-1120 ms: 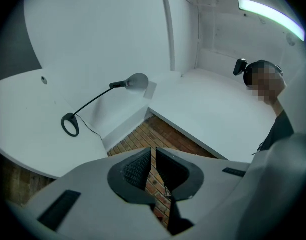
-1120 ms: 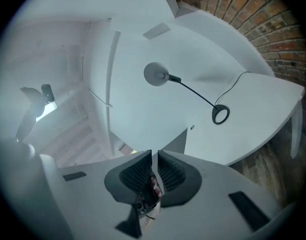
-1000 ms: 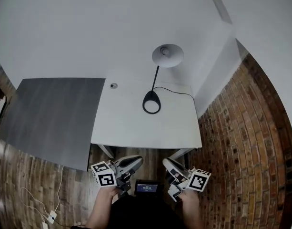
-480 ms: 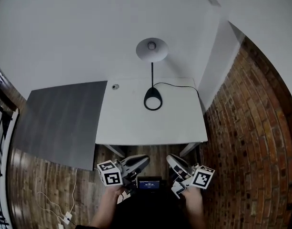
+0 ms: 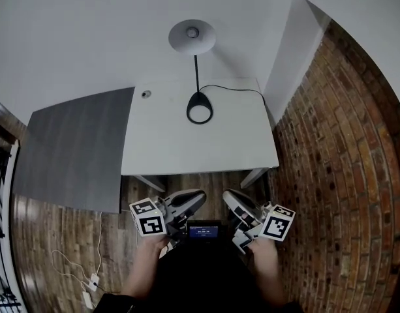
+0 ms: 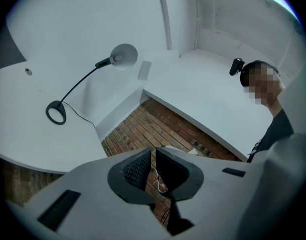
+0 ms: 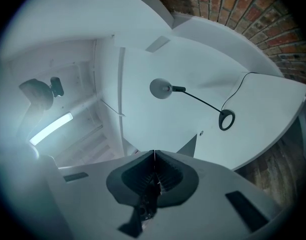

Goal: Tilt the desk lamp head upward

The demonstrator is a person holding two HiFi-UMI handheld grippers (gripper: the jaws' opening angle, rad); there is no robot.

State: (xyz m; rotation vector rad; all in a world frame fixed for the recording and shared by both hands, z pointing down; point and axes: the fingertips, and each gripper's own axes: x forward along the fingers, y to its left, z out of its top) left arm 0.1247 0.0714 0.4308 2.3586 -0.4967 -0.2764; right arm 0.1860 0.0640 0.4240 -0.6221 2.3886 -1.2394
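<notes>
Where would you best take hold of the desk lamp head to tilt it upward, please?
Probably the near rim of the lamp head, approached from the front edge of the table: it is a shallow disc on a thin stem, so its edge gives a pinchable lip.

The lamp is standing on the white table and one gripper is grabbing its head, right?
No gripper touches the lamp head: the left gripper and right gripper hang near the person, short of the white table where the lamp stands. The head view shows it.
</notes>
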